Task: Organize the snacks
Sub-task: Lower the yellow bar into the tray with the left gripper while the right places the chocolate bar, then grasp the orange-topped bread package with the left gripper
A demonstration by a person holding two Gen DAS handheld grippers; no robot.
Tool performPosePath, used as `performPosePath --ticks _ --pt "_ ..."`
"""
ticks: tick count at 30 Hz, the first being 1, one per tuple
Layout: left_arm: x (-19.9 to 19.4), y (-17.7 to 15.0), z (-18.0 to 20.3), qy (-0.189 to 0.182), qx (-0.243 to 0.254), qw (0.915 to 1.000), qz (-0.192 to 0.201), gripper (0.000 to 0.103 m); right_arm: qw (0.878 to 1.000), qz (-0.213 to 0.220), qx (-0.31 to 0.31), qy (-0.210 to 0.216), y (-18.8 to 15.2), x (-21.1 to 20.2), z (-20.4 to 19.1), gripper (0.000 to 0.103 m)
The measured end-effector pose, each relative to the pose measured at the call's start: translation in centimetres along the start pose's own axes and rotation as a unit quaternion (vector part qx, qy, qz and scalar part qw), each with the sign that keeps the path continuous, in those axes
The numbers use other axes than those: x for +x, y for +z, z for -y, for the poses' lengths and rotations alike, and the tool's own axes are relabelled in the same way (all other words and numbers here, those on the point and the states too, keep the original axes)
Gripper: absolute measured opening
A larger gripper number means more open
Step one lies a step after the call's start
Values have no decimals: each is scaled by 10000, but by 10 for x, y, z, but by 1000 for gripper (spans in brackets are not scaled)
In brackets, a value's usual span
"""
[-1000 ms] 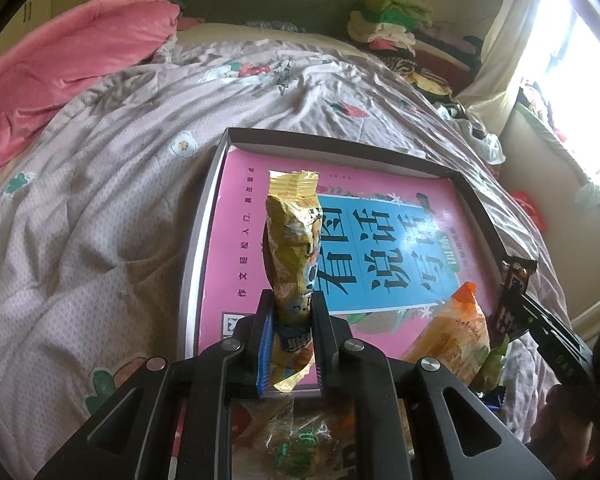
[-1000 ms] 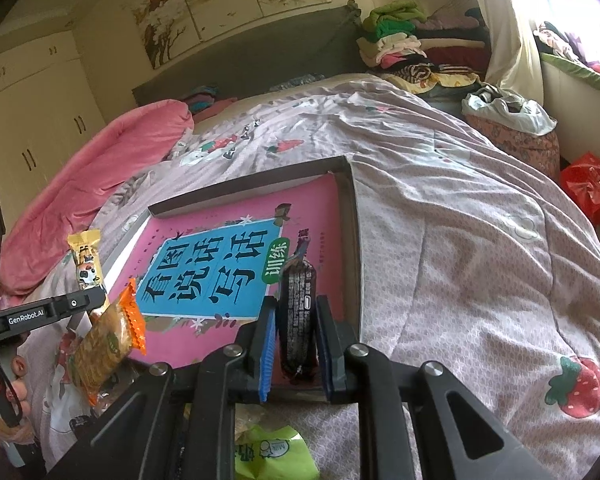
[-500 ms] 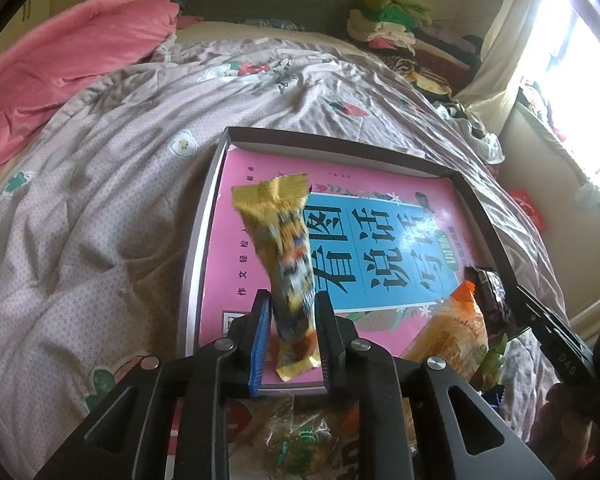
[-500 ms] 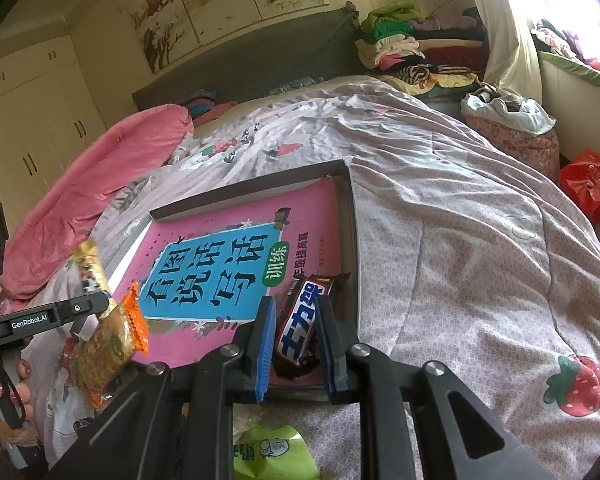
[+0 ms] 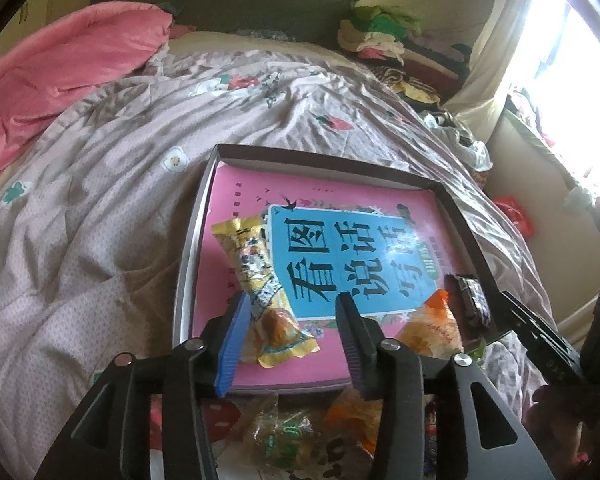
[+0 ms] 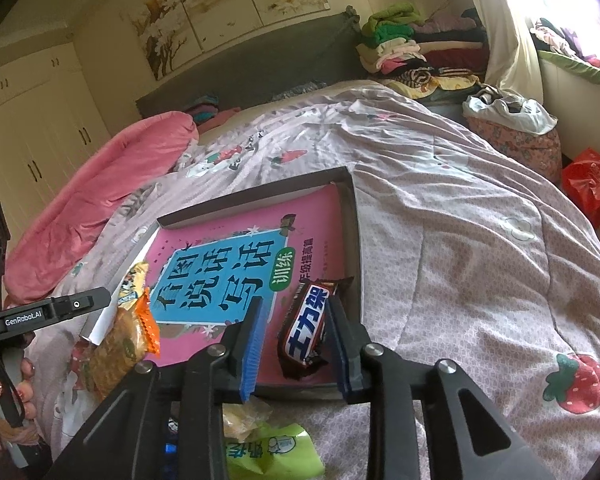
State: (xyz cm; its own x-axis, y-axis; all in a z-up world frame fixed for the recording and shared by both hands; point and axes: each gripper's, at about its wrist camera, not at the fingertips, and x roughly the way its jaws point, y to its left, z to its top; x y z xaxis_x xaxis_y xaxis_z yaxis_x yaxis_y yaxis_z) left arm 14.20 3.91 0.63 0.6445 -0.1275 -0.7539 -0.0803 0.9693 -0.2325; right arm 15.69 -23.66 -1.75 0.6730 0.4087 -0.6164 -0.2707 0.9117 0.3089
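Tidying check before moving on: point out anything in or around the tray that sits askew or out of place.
The orange cracker packet leans over the tray's near rim, half in and half out. The yellow snack bar and the Snickers bar lie diagonally on the pink book.

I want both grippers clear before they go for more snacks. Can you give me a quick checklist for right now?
1. Left gripper jaws just opened, pads off the yellow snack: ok.
2. Yellow snack lying flat in the tray: ok.
3. Right gripper jaws just opened: ok.
4. Right pad clear of the chocolate bar: cannot tell.
5. Chocolate bar inside the tray's right wall: ok.
6. Orange-tipped packet fully in the tray: cannot tell.
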Motion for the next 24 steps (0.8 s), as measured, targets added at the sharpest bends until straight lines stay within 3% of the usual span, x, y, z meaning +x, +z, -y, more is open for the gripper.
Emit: performPosePath --ticks 8,24 --pt "-8 1 10 -33 166 9998 71 57 10000 50 -68 51 0 -4 -3 35" --pt "-14 0 23 23 409 9991 105 65 9999 113 -114 9 0 -10 -6 47"
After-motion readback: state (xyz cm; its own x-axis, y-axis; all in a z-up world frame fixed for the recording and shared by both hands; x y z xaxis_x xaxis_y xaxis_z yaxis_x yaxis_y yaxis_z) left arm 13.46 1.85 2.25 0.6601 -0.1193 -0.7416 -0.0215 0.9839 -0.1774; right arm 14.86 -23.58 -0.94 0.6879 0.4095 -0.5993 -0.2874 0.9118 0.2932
